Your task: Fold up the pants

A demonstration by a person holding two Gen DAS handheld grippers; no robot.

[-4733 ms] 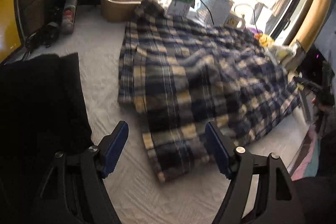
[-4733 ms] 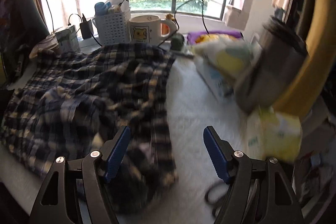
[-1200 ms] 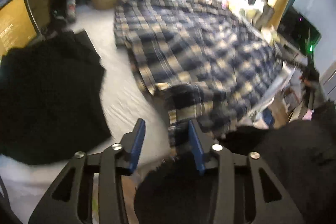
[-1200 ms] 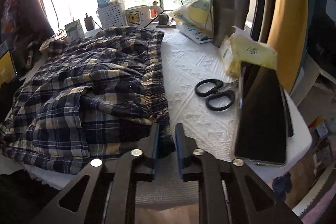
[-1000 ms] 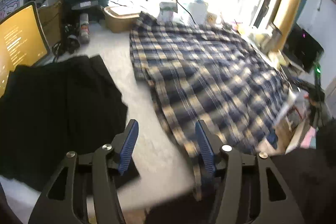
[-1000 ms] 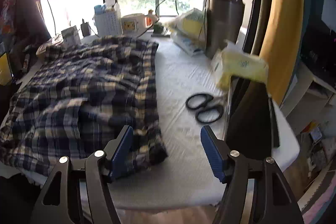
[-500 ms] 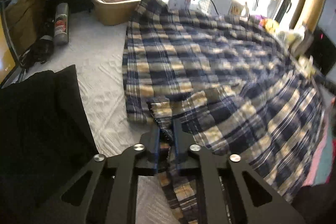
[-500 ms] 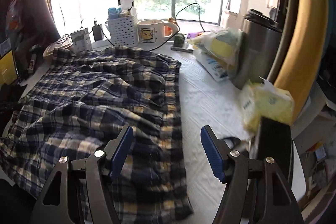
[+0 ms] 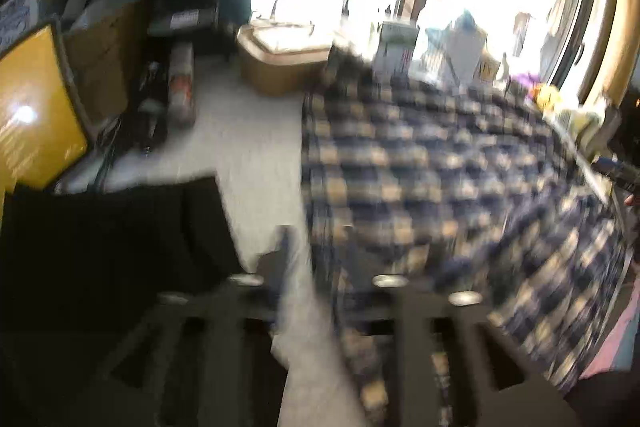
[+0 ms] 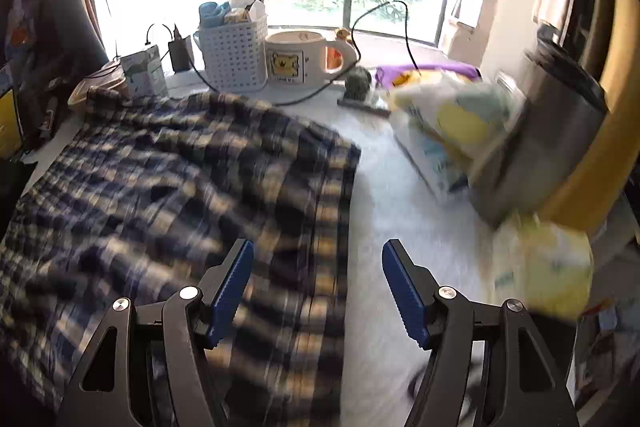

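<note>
Right wrist view: plaid pants (image 10: 172, 187) spread across white bench (image 10: 400, 227), one edge running under right gripper (image 10: 318, 287), jaws wide, nothing pinched. Left wrist view: same pants (image 9: 440, 167) filling the right half, black cloth (image 9: 100, 247) lying to the left. Left gripper (image 9: 320, 267) badly smeared by motion, jaws opening; pants edge apparently between them, contact impossible to confirm. Judged early in the fold: cloth rumpled, mostly flat, near portion draped over the bench edge, no neat crease visible; smoothing and all further folds seemingly left. Waistband and leg ends hard to tell apart; mug (image 10: 296, 61) and basket (image 10: 234, 57) sharp, nearer clutter blurred.
</note>
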